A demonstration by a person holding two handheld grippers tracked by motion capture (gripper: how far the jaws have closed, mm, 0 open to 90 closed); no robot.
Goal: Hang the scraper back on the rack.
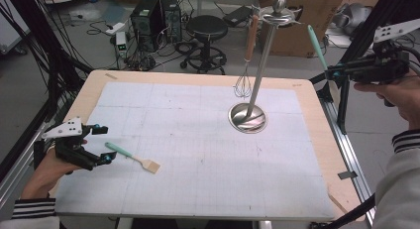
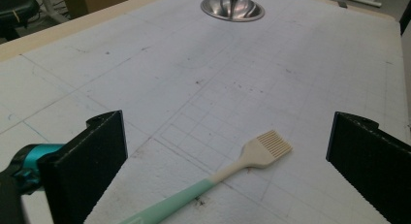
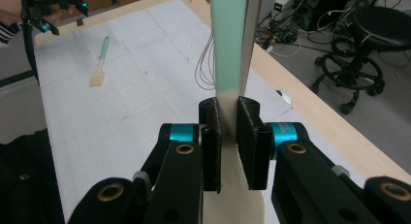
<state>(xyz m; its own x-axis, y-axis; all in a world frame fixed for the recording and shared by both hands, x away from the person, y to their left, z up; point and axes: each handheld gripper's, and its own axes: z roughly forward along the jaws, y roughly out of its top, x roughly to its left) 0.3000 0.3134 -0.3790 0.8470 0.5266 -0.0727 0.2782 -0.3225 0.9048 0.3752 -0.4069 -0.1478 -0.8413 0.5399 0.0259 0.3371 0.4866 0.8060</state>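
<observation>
A silicone brush (image 1: 132, 157) with a mint handle and cream bristles (image 2: 268, 147) lies flat on the white gridded mat (image 1: 198, 154) at the front left. My left gripper (image 1: 104, 142) rests beside the handle's end, jaws wide open (image 2: 228, 124), touching nothing. High at the right edge, my right gripper (image 1: 333, 74) is shut on a mint-handled spatula (image 1: 315, 44), pinching it where handle meets cream blade (image 3: 228, 107); the handle points up (image 3: 228, 40). A metal utensil stand (image 1: 261, 65) rises from its round base (image 1: 247, 117). A whisk (image 1: 243, 83) hangs from its top.
The wooden table edge (image 1: 317, 140) frames the mat. Black frame struts (image 1: 364, 30) stand right of the table, behind my right hand. A stool (image 1: 207, 28), computer towers (image 1: 148, 16), cables and a cardboard box (image 1: 307, 21) sit on the floor beyond.
</observation>
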